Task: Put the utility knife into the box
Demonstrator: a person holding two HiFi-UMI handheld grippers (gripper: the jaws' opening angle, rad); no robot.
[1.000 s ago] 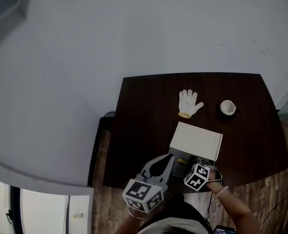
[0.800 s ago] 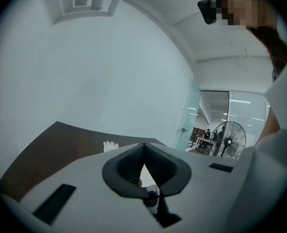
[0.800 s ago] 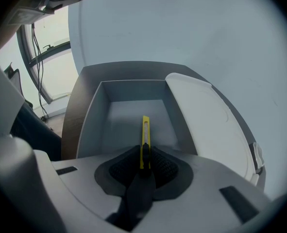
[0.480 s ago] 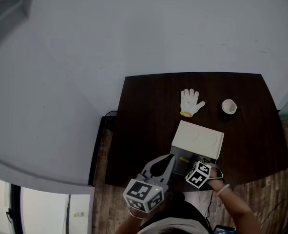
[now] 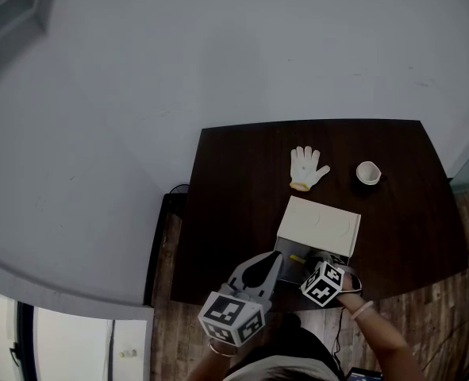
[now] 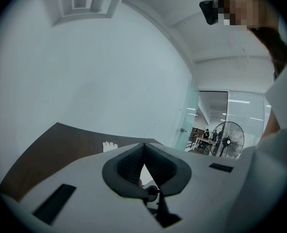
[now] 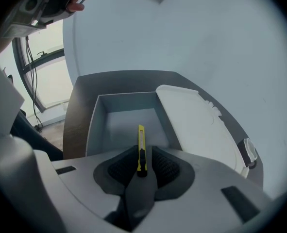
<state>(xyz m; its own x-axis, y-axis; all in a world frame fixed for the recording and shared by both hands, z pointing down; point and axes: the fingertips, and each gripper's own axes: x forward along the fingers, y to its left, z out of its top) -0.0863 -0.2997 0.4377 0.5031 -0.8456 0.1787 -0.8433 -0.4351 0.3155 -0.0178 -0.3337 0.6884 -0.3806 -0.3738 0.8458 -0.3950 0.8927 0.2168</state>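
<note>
The utility knife is clamped between the closed jaws of the right gripper. Its long axis points forward over the open box. The left gripper, pinched shut on nothing, hangs just left of the box.

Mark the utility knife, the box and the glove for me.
utility knife (image 7: 141, 148): right gripper view, middle of its yellow body.
box (image 7: 128, 103): right gripper view, far inner wall.
glove (image 5: 306, 167): head view, palm.
</note>
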